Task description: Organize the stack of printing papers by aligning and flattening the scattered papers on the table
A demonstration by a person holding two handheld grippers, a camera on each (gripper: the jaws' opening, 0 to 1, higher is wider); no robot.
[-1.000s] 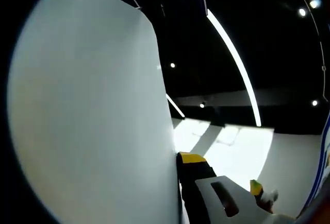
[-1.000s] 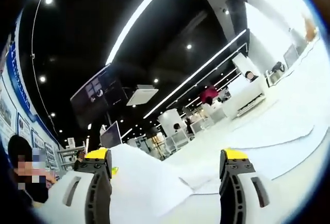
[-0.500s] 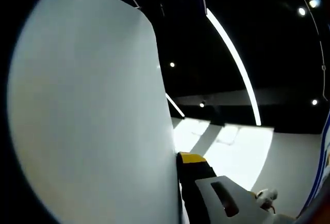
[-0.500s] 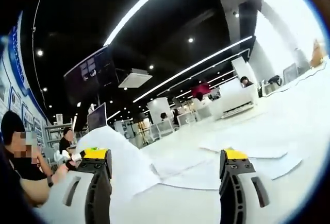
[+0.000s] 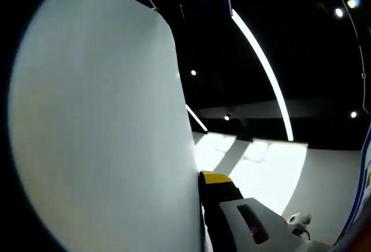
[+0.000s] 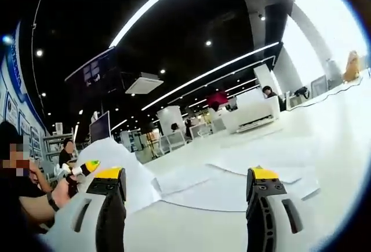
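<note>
Two tongs: left [image 5: 200,205] clamping a raised sheet [image 5: 98,124], right [image 6: 182,188] agape above scattered papers [image 6: 232,182].

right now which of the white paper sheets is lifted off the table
The white printing sheet held up at the left by the left gripper; the other white sheets lie flat on the white table.

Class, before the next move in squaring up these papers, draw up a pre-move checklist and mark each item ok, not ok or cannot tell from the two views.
1. Right gripper open, nothing between its jaws: ok.
2. Left gripper grips the raised sheet: cannot tell; one jaw is hidden behind the paper.
3. Loose papers on the table are aligned: not ok, edges overlap askew.
4. Papers lie flat: not ok, one sheet humps up at left.
5. Bare table ahead of right gripper: ok.
</note>
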